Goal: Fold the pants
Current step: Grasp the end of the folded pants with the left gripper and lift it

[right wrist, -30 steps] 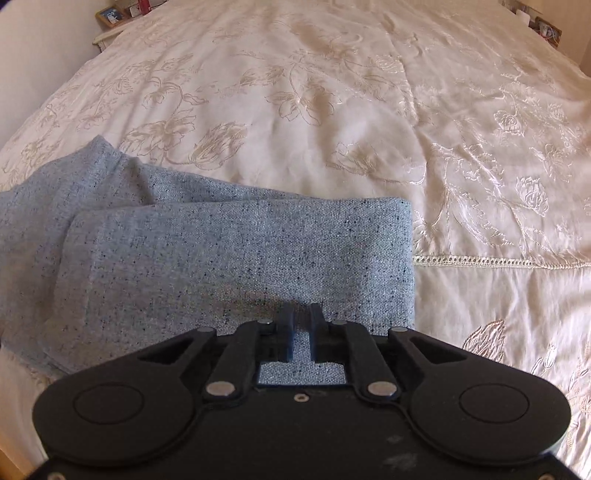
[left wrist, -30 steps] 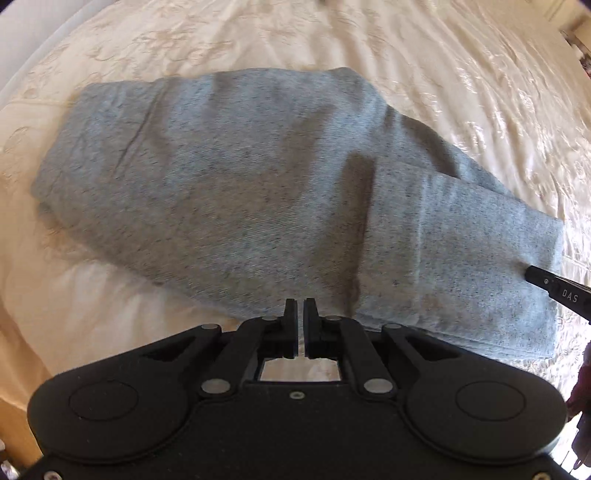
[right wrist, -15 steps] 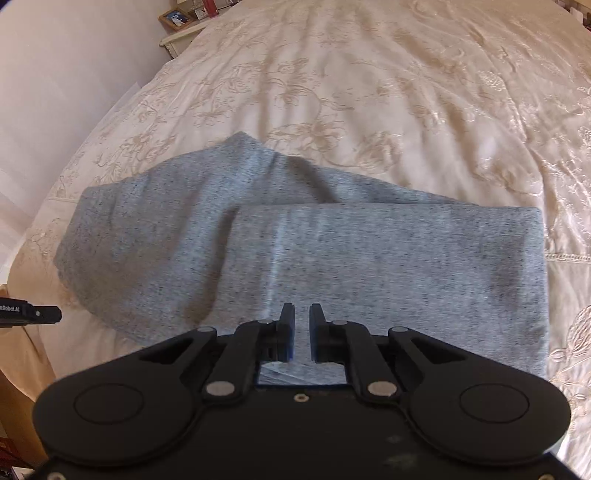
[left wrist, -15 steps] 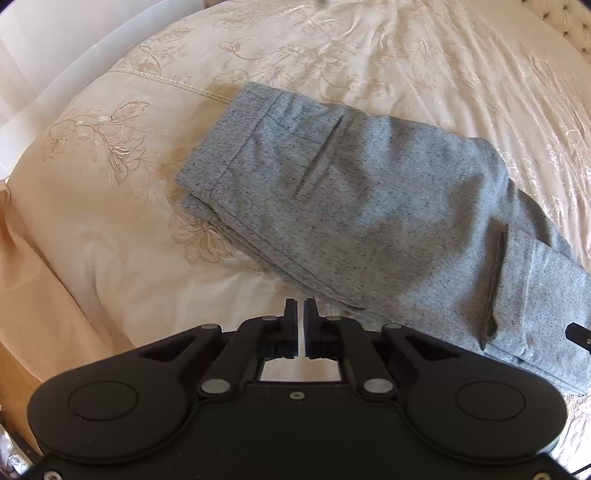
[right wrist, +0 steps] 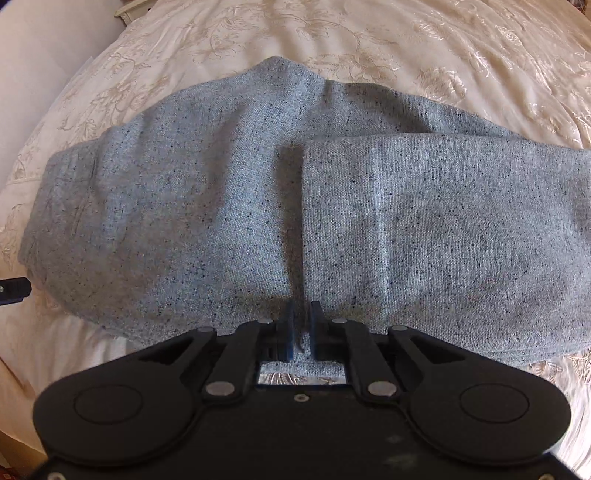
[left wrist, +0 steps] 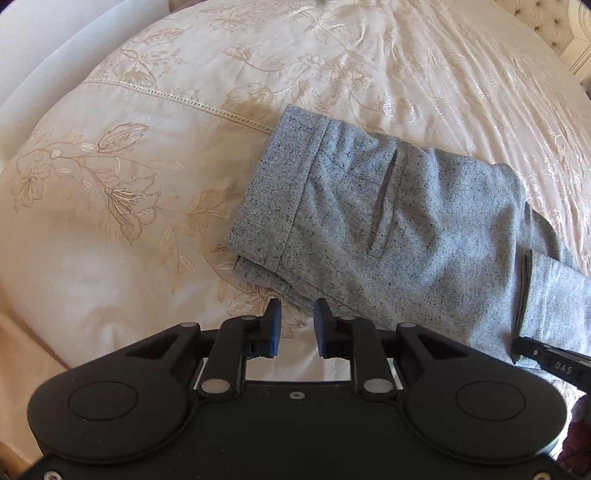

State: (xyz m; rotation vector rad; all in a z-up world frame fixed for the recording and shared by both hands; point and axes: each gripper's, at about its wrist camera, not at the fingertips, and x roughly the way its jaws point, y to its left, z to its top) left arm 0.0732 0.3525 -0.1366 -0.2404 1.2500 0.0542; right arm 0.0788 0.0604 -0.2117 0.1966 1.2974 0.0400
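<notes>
The grey speckled pants lie folded on the cream bedspread, waistband end toward the left. My left gripper is open and empty, just in front of the waistband's near corner. The right gripper's fingertip shows at the right edge there, at the folded leg hem. In the right wrist view the pants fill the frame, with the leg end folded over on the right. My right gripper is nearly closed, with the hem's near edge between its fingers.
The embroidered cream bedspread surrounds the pants. The bed's near edge drops away at the lower left. A tufted headboard shows at the far right. The left gripper's tip shows at the right wrist view's left edge.
My left gripper has swung left to the waistband end and opened. My right gripper has moved left along the pants to the folded hem edge.
</notes>
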